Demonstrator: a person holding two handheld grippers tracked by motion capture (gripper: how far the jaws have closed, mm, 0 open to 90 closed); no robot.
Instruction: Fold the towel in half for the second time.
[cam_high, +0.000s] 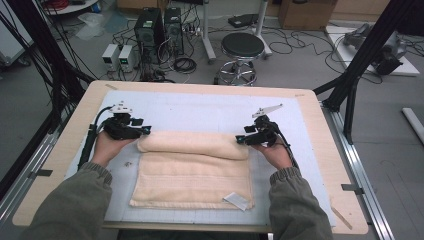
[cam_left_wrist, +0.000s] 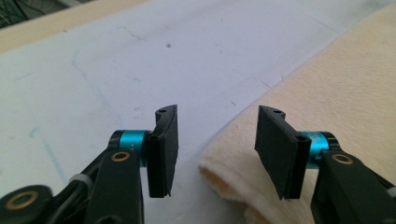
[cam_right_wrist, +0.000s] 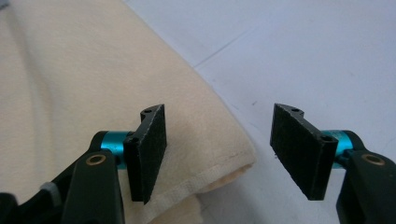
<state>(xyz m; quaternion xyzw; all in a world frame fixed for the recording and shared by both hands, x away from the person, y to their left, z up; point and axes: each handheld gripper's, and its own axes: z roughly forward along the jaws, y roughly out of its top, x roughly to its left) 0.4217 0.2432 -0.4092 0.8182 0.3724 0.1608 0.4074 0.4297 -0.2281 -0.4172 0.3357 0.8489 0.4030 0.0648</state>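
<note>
1. Towel position: a cream terry-cloth towel (cam_high: 192, 172) is laid on the pale blue-white mat (cam_high: 200, 112) covering the wooden table (cam_high: 67, 145). Its far edge is folded or rolled toward the person into a thick band running left to right; a white label (cam_high: 236, 201) is seen at the near right corner.
2. Left gripper (cam_high: 134, 126): held at the left end of the band. In the left gripper view the jaws stand apart with nothing pressed between them; the towel's corner (cam_left_wrist: 219, 175) lies just below and toward the right-hand pad (cam_left_wrist: 275, 154).
3. Right gripper (cam_high: 250, 135): held at the right end of the band. Jaws are likewise parted and empty; the hemmed towel corner (cam_right_wrist: 205, 179) lies under the gap, nearer the left-hand pad (cam_right_wrist: 149, 149).
4. Governing relation: the band's long axis runs from one gripper to the other, one end lying at each, neither hand nearer than the other.
5. Judgement: another fold toward the person would probably require both ends to be re-gripped together; uneven grips could skew the band.
</note>
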